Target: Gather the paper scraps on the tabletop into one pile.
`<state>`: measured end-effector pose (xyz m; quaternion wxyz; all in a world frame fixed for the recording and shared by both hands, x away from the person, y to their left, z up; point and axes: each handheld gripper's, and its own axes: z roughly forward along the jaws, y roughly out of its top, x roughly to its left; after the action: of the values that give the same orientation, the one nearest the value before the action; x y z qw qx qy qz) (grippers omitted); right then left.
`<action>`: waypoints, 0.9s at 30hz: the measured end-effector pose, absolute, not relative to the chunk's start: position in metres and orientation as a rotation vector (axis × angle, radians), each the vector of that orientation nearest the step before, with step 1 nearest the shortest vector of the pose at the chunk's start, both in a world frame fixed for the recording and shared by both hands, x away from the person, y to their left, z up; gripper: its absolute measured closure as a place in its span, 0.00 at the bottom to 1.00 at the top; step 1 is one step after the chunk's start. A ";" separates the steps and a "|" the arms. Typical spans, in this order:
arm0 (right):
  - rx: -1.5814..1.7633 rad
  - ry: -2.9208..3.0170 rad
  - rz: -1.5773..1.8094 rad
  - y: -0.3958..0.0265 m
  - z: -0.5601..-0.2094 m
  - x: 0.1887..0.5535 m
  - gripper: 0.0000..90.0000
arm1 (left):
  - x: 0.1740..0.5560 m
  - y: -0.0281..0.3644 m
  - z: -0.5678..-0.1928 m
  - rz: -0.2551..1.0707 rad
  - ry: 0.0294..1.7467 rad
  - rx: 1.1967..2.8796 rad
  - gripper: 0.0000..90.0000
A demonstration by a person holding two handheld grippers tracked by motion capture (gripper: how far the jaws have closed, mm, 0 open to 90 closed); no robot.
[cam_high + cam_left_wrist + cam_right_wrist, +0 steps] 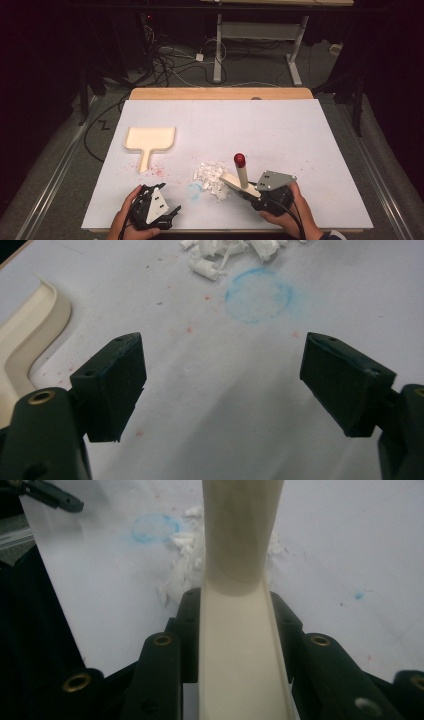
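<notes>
A cream brush [241,176] with a red knob [239,159] on its handle stands tilted at the right edge of a pile of white paper scraps [211,177]. My right gripper [251,192] is shut on its cream base [240,655], and the handle [242,530] rises ahead of the jaws with the scraps [182,572] behind it. A cream dustpan [149,138] lies flat at the left, handle toward me. My left gripper [164,200] rests near the front edge, open with nothing between its jaws [225,375]. The dustpan's rim [30,330] is at its left and the scraps [220,252] lie ahead.
A white sheet [280,130] covers the wooden table [220,93]. A smudged blue ring [257,295] marks the sheet just before the scraps, and red specks [157,170] dot it beside the dustpan handle. Cables and a desk frame [260,45] stand on the floor beyond.
</notes>
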<state>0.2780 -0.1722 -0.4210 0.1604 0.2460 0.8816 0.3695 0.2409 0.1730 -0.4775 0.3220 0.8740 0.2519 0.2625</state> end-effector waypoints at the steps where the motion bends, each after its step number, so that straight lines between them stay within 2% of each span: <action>1: 0.700 2.521 1.067 -0.170 -0.420 0.280 0.75 | 0.241 0.173 -0.477 0.691 0.661 2.296 0.20; 17: 0.587 2.486 1.264 -0.202 -0.386 0.256 0.75 | 0.237 0.181 -0.476 0.708 0.684 2.285 0.20; 22: 0.452 2.608 1.287 -0.186 -0.395 0.251 0.75 | 0.239 0.181 -0.475 0.709 0.693 2.273 0.20; 27: 0.439 2.690 1.208 -0.172 -0.414 0.265 0.75 | 0.239 0.181 -0.476 0.704 0.688 2.280 0.20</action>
<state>0.2652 -0.1725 -0.4139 0.0801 0.1469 0.8993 0.4040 0.2386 0.1808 -0.4759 0.3232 0.8687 0.2622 0.2684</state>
